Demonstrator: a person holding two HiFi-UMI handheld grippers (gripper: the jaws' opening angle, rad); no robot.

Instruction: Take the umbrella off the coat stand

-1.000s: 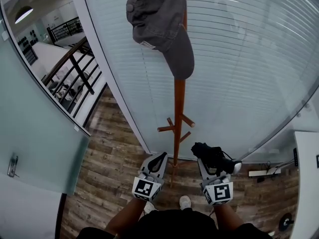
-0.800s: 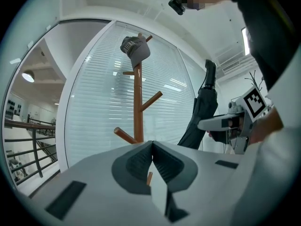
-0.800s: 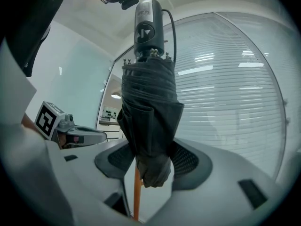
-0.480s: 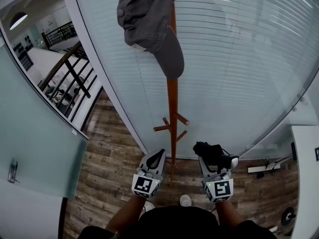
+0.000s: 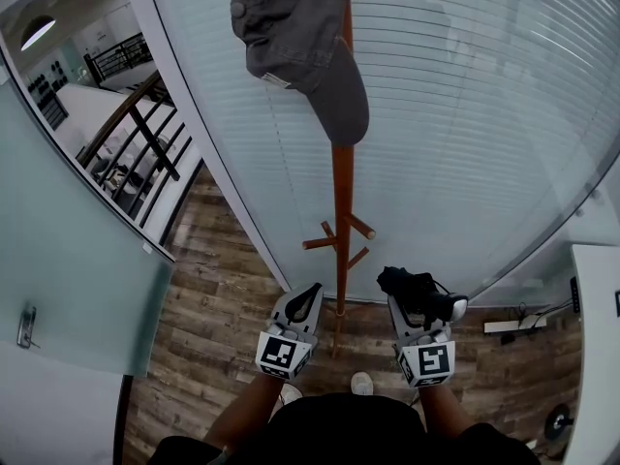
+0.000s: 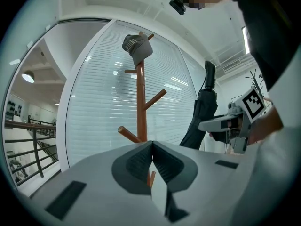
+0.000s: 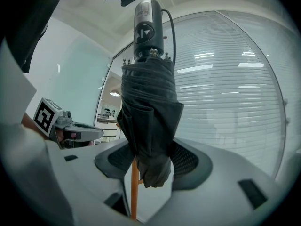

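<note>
A folded black umbrella point(image 7: 148, 121) stands upright between the jaws of my right gripper point(image 7: 150, 161), which is shut on its cloth; its grey handle point(image 7: 148, 29) points up. In the head view the umbrella point(image 5: 417, 294) is just right of the wooden coat stand point(image 5: 342, 211) and apart from it. A grey cap point(image 5: 300, 37) hangs on the stand's top. My left gripper point(image 5: 308, 294) is left of the pole, shut with nothing in it. In the left gripper view, that gripper point(image 6: 152, 147) faces the stand point(image 6: 140, 107), with the umbrella point(image 6: 203, 112) at right.
A glass wall with white blinds point(image 5: 465, 114) stands behind the stand. A frosted glass door point(image 5: 58, 260) with a handle point(image 5: 26, 325) is at left, with a stair railing point(image 5: 145, 134) beyond it. A white desk edge point(image 5: 596, 337) is at right. Short pegs point(image 5: 334, 240) stick out low on the pole.
The head view has swayed a little. Both grippers keep their places beside the pole, and the umbrella stays in the right gripper.
</note>
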